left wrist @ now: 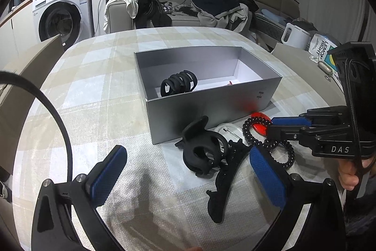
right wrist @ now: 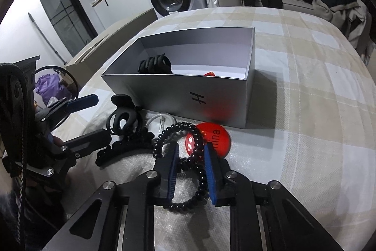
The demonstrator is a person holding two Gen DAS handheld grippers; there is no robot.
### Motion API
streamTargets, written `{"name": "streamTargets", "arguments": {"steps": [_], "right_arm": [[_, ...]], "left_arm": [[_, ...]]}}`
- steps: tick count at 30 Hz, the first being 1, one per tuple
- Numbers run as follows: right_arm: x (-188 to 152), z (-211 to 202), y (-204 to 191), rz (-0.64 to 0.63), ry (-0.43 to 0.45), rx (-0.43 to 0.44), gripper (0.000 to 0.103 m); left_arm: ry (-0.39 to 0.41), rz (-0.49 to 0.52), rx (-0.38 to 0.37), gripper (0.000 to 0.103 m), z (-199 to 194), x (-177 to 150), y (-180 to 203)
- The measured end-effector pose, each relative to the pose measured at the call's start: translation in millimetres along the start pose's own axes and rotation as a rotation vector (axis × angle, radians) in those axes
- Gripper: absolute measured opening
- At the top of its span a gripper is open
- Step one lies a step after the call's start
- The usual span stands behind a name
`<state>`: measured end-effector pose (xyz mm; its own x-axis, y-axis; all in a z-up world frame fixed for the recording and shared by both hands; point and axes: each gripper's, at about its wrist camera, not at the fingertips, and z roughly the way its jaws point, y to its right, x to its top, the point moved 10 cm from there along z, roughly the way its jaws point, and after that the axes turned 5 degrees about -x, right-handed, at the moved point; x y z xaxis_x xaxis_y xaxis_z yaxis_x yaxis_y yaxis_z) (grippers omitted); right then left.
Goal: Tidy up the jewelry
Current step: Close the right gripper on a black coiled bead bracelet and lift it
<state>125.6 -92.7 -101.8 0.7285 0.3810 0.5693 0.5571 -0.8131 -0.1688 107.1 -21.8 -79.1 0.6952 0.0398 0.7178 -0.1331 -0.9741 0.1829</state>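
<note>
A grey open box point(left wrist: 211, 107) point(right wrist: 183, 95) stands on the checked table; a black claw clip point(left wrist: 179, 83) point(right wrist: 155, 64) and a small red item point(right wrist: 209, 73) lie inside. In front lie a black claw clip point(left wrist: 204, 152) point(right wrist: 124, 120), a long black clip point(left wrist: 225, 182) point(right wrist: 127, 147), a white round item point(left wrist: 229, 131) point(right wrist: 162, 120), a red disc point(left wrist: 258, 126) point(right wrist: 217, 135) and a black spiral hair tie point(left wrist: 282, 152) point(right wrist: 190, 157). My left gripper point(left wrist: 188, 171) is open above the clips. My right gripper point(right wrist: 190, 154) point(left wrist: 279, 124) straddles the spiral tie, jaws partly closed, not clamping it.
A washing machine point(left wrist: 61, 15) and a sofa heaped with clothes point(left wrist: 218, 4) stand beyond the table. A white kettle point(left wrist: 293, 35) and a printed package point(left wrist: 320, 49) sit at the right edge. A chair back point(left wrist: 30, 62) is at the left.
</note>
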Motion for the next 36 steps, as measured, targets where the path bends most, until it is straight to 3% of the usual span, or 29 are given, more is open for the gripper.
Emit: {"name": "streamTargets", "arguments": {"steps": [9, 15, 21, 26, 29, 31, 36], "right_arm": [[-1.3, 0.1, 0.8, -0.008, 0.006, -0.02, 0.017], [-0.5, 0.6, -4.7, -0.051, 0.028, -0.039, 0.008], [14.4, -22.8, -9.1, -0.05, 0.136, -0.004, 0.008], [26.9, -39.2, -8.0, -0.02, 0.19, 0.04, 0.008], [30.9, -42.8, -4.3, -0.009, 0.204, 0.033, 0.008], [33.7, -44.0, -3.6, -0.004, 0.21, 0.034, 0.008], [32.2, -45.7, -4.3, -0.003, 0.214, 0.036, 0.008]], "left_arm": [[-0.007, -0.003, 0.002, 0.102, 0.8, -0.6, -1.4], [-0.009, -0.003, 0.003, 0.102, 1.1, 0.3, -2.4], [-0.006, -0.01, 0.011, 0.102, 1.0, 1.0, -5.4], [-0.001, -0.013, -0.038, 0.101, 1.1, 1.6, 1.4], [0.006, 0.0, -0.062, 0.095, 0.3, 3.7, 8.7], [-0.005, 0.014, -0.067, 0.083, 2.8, 3.3, 12.3], [-0.025, 0.007, -0.066, 0.069, 8.0, 1.8, 10.8]]}}
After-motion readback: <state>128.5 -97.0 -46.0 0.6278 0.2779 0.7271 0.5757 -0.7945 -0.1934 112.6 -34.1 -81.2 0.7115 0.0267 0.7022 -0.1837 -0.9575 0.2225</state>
